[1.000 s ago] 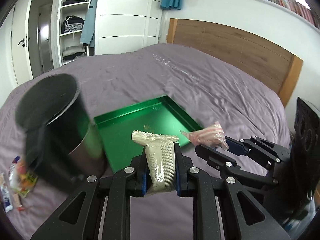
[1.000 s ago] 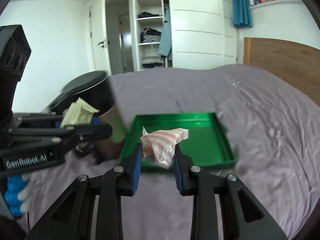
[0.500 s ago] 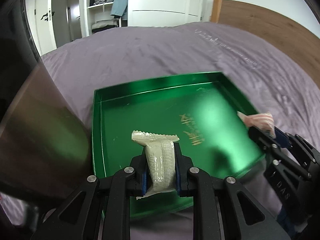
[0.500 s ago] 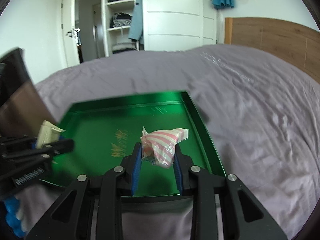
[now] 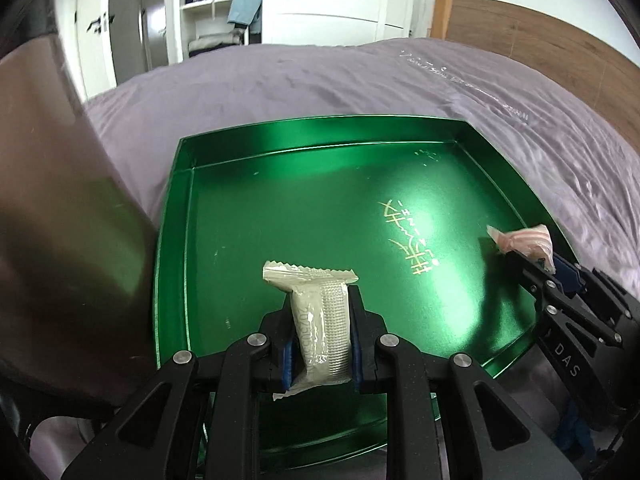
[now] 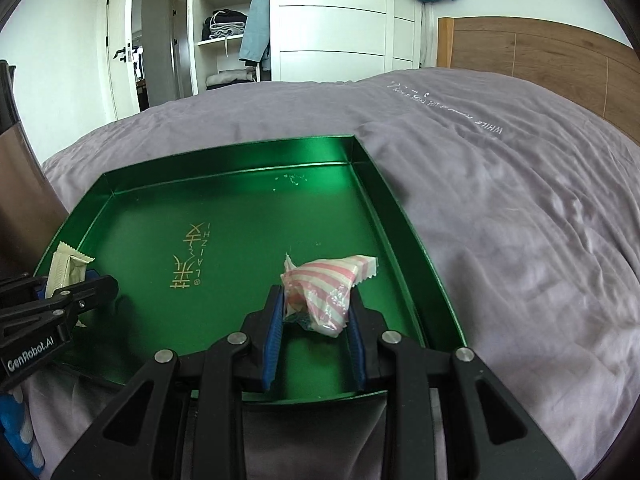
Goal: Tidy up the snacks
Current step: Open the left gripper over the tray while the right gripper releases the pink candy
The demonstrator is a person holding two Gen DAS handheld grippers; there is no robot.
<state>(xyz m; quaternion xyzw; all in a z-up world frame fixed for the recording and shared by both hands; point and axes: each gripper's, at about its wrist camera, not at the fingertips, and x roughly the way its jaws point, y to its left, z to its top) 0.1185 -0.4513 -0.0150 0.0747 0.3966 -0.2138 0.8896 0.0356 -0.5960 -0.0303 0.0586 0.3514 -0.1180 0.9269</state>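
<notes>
Left gripper point(image 5: 322, 320) clamped tight on a pale beige sealed snack packet point(image 5: 320, 320), packet upright between the blue pads, crimped top edge sticking up past the fingertips, bottom seal poking out below. It hangs over the near-left part of the green metal tray point(image 5: 176, 216); contact with the tray floor can't be told. Right gripper point(image 6: 316, 312) grips a pink-and-white striped candy wrapper point(image 6: 328, 284) at a medium-narrow gap, wrapper bunched between the pads, serrated end pointing right, over the near-right part of the same tray. From the right wrist view the left gripper sits at the tray's left edge with the beige packet showing above its jaws; from the left wrist view the right gripper enters at the tray's right rim with the striped wrapper at its tip. The two grippers are well apart across the tray. Tray floor has gold lettering point(image 6: 192, 256) in the middle, no snacks lying loose on it. Tray rests on a grey-purple bedspread point(image 6: 500, 208). A dark brownish cylindrical container point(image 5: 60, 220) stands just beside the tray's left side. Behind: wooden headboard point(image 6: 540, 52), white wardrobe point(image 6: 332, 20) with open shelves of folded clothes.
</notes>
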